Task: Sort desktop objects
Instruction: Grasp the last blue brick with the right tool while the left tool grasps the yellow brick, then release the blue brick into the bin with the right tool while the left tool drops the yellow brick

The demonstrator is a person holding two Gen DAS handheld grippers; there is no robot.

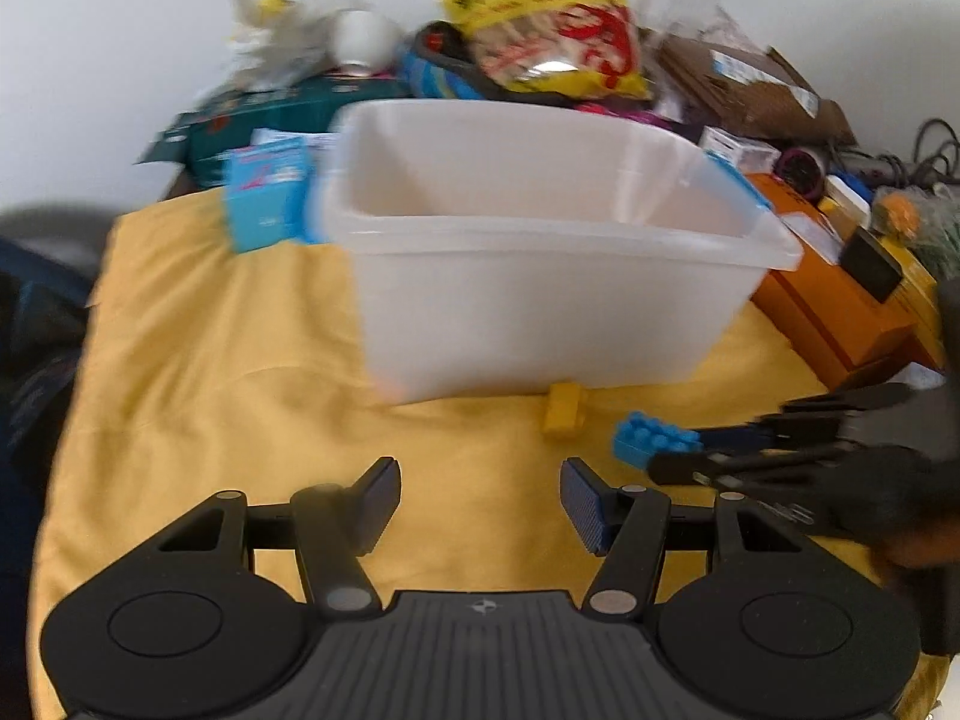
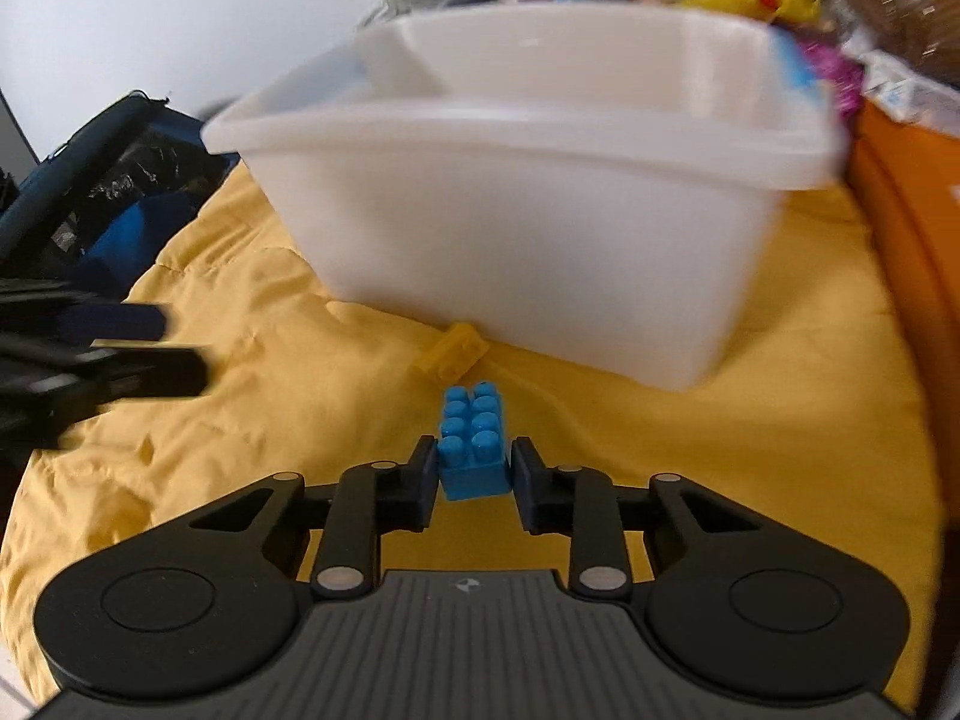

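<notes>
right gripper (image 2: 472,468): pads against both sides of blue brick (image 2: 473,450), gripping it on yellow cloth (image 2: 240,360) | left gripper (image 1: 480,495): spread wide, holding nothing | yellow brick (image 2: 451,353): touching white bin (image 2: 528,192) base, blends into cloth | bin floor hidden by near wall | clutter behind blurred

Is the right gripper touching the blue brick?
Touching. In the right wrist view, the right gripper has both fingers pressed against the blue brick's sides.

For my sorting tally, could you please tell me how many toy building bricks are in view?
2: a blue studded plastic brick between the right gripper's fingers, and a yellow plastic brick against the white tub. Others may be hidden.
</notes>
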